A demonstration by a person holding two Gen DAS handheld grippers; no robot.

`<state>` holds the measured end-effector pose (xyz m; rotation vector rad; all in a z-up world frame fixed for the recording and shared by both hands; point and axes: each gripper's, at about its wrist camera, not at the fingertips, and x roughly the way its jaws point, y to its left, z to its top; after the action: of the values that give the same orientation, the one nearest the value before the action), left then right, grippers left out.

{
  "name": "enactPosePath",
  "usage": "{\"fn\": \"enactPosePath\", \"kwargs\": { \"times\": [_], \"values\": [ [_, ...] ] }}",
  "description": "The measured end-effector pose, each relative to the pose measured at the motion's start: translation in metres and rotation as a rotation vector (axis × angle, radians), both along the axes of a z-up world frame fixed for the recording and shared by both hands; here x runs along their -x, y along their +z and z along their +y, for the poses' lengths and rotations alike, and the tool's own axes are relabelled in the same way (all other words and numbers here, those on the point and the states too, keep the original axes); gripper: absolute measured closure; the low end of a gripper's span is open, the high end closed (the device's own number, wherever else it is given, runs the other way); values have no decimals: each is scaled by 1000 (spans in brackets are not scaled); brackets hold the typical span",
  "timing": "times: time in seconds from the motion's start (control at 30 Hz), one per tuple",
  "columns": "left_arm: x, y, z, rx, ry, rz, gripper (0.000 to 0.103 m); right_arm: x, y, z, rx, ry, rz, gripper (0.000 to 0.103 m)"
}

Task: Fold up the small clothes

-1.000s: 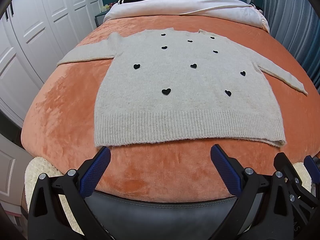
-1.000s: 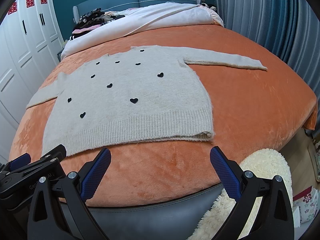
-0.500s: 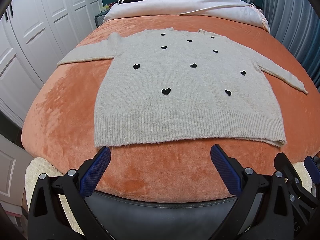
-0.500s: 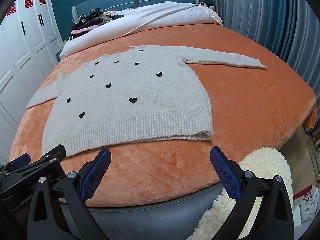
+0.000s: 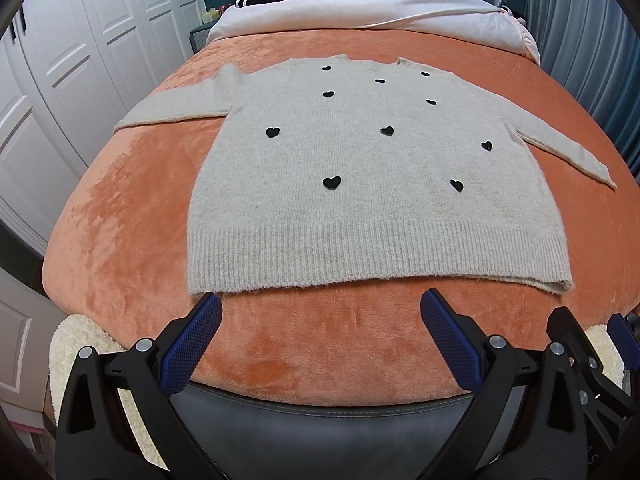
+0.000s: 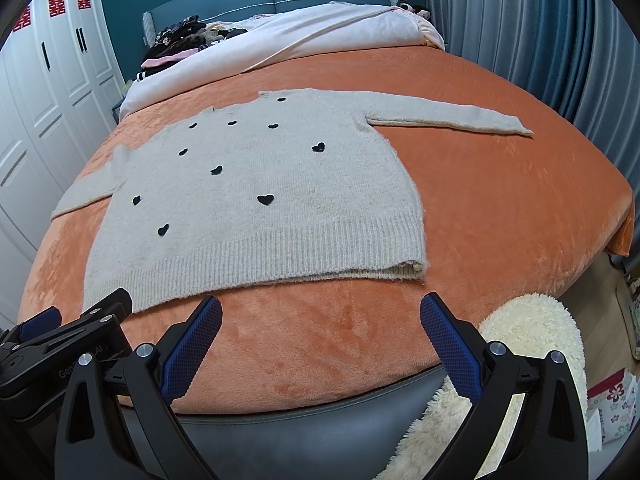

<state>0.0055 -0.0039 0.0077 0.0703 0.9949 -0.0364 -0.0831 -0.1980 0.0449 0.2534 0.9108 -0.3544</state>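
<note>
Sweater (image 5: 376, 184), beige with black hearts, lies flat on the orange bed (image 5: 120, 216), sleeves out at 9 and 3 o'clock. Left gripper (image 5: 320, 316) and right gripper (image 6: 320, 318) hover short of the hem, fingers apart, empty. Folding not begun; next likely needs a sleeve or hem-corner pinch.

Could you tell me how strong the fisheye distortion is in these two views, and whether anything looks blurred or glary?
Left wrist view: heavy barrel distortion bows the orange bedspread into a dome; the sweater stays sharp, no glare. Right wrist view: same bulge, curtains curve at the edge; light is soft and even, with dark vignetted corners.
</note>
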Motion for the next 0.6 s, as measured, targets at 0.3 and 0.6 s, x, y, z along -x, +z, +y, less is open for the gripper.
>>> {"fn": "enactPosePath", "kwargs": {
  "times": [0.3,0.6],
  "values": [
    [-2,-2,0,-1,0,4,6,-4,-2,-1,-5,-4,7,5],
    [-6,-8,-1,-11,-2,18,7,-7,-7,-2,-16,-4,16,5]
  ]
}}
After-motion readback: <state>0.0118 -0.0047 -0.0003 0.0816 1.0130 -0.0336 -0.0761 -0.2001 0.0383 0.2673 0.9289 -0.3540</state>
